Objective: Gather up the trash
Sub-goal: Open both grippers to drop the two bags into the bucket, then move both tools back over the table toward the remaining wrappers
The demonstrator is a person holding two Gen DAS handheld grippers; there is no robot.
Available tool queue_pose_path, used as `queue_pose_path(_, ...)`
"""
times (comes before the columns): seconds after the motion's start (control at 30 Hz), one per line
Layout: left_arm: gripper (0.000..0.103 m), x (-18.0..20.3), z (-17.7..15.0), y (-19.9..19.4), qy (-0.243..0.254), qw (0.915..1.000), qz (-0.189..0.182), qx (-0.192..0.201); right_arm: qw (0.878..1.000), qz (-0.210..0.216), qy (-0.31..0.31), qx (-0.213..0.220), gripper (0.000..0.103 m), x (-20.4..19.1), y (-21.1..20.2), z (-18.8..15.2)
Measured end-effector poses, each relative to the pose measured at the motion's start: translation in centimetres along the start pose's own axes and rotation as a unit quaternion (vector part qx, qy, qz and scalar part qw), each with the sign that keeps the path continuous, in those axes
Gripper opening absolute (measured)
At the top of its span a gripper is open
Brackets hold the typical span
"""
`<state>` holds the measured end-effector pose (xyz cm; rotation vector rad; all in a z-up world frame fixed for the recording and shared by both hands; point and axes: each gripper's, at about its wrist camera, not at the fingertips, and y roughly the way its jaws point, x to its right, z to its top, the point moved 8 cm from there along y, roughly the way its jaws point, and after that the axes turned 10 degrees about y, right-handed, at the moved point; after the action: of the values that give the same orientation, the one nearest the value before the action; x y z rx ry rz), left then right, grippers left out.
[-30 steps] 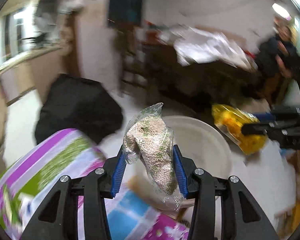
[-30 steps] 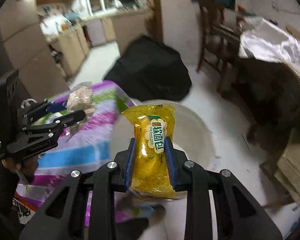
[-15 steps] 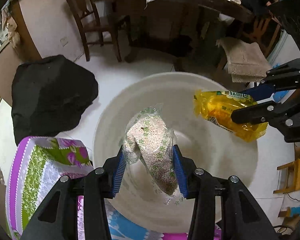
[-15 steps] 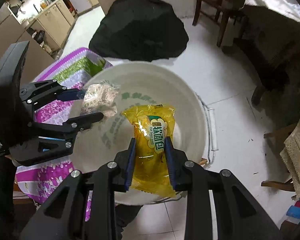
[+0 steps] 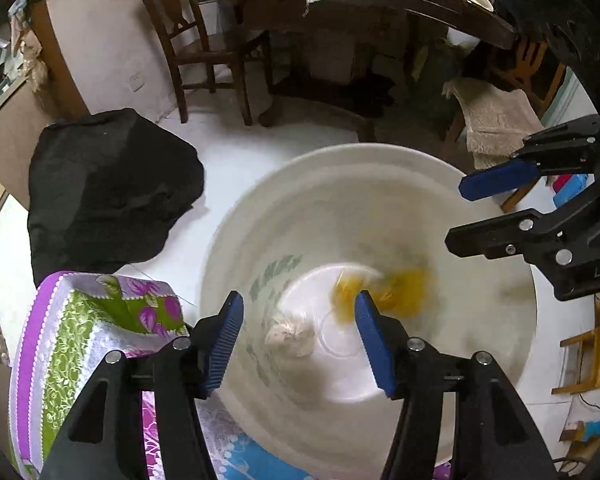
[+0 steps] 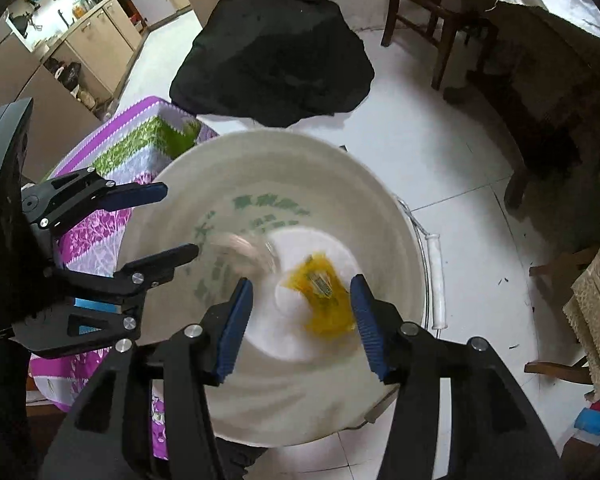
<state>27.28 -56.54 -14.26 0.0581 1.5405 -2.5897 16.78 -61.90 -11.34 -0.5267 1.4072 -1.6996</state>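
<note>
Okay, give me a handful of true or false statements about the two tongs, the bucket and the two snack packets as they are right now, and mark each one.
1. The left tongs grip the grain packet. False: they are open, and the grain packet is in the white bucket.
2. The right tongs are open. True.
3. The yellow packet is inside the bucket. True.
4. The bucket stands on the floral cloth. False: it is on the white tiled floor beside it.
5. A black bag lies beyond the bucket. True.

Yellow snack packet (image 6: 324,300), blurred, inside white bucket (image 6: 396,240); clear grain bag (image 5: 290,336), blurred, beside it
</note>
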Motion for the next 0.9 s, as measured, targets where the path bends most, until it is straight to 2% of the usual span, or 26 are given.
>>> queue_pose_path(0.43,0.059,-0.4,-2.3,-1.9,-0.033,0.9990,0.026,0.013,1.000,-0.009,-0.001,0.001,0.049,-0.4,0.7,-1.2)
queue_pose_path(0.57,0.059,-0.8,-3.5,-4.0,-0.058,0.9940,0.078,0.050,0.999,-0.015,-0.011,0.031,0.049,-1.2,0.0,-1.6)
queue_pose_path(0.7,0.059,-1.1,-5.3,-6.9,-0.096,0.9832,0.122,0.096,0.993,-0.053,-0.035,0.098,0.049,-2.6,-1.1,-2.2)
queue_pose_path(0.8,0.059,-1.4,-7.8,-9.9,-0.132,0.9690,0.165,0.128,0.975,-0.088,-0.065,0.192,0.049,-4.6,-3.4,-3.3)
queue_pose_path(0.9,0.059,-1.7,-12.3,-13.3,-0.173,0.9506,0.208,0.152,0.959,-0.063,-0.088,0.262,0.049,-7.9,-5.3,-5.5)
